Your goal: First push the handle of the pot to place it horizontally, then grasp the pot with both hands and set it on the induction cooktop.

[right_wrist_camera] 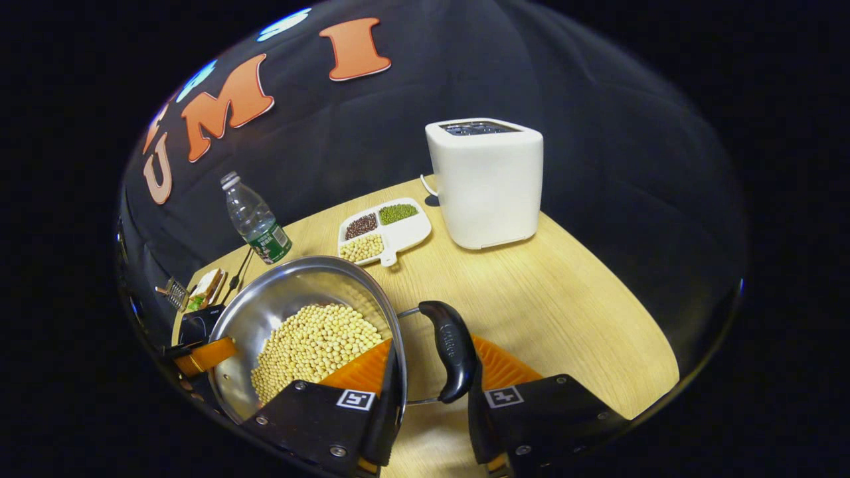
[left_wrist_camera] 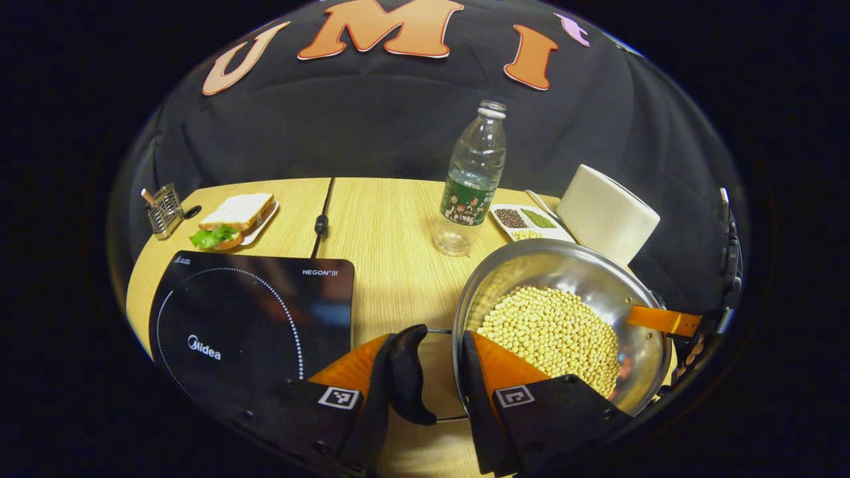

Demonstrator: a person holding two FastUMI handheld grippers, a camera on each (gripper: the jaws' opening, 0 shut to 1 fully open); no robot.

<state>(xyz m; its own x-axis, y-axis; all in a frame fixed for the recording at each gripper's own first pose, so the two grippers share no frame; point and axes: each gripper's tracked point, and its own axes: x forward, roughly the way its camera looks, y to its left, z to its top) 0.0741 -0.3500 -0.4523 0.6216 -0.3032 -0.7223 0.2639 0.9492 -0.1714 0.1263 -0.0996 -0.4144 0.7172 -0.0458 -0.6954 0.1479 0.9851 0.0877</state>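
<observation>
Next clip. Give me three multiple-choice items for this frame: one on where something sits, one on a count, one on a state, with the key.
1. Where is the pot relative to the induction cooktop?
A. On it
B. Beside it, on the table
C. Behind the toaster

2. How many compartments of the divided dish hold beans?
A. Three
B. One
C. Five

3. The water bottle is:
A. Lying down
B. Upright, uncapped
C. Upright, capped

Key: 1 B, the cooktop's glass is bare; 2 A, dark, green and pale beans show in separate compartments; 3 B, it stands with an open neck.
</observation>
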